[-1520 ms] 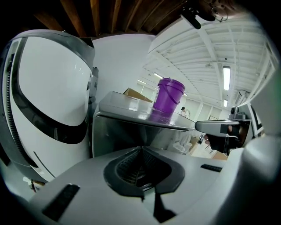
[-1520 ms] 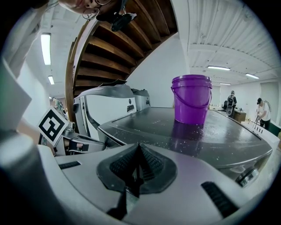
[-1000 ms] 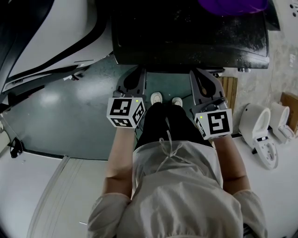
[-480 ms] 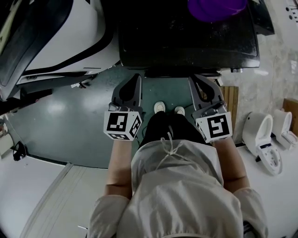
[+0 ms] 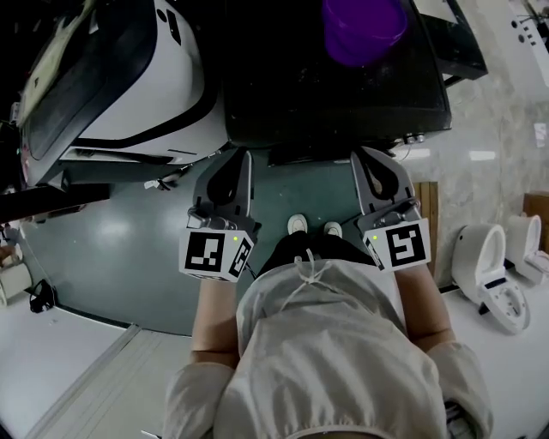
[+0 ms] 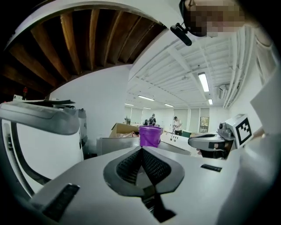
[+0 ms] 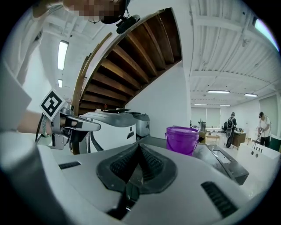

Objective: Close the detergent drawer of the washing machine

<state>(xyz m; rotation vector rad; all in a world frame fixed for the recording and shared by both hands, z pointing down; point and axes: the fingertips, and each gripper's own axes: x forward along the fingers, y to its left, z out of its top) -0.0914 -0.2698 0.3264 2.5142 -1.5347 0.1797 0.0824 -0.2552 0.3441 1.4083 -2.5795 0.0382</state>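
Left gripper (image 5: 239,156) is clenched with nothing between the jaws. Right gripper (image 5: 364,156) is clenched too, empty. I hold both side by side, apart, tips pointing to 12 o'clock at the dark-topped washing machine (image 5: 283,94). Purple bucket (image 5: 361,30) stands on its top at 1 o'clock. White machine (image 5: 129,77) sits at 10 o'clock. I can't pick out the detergent drawer in any view.

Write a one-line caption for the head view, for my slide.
Person holds left gripper and right gripper, both shut and empty, before a dark-topped machine carrying a purple bucket.
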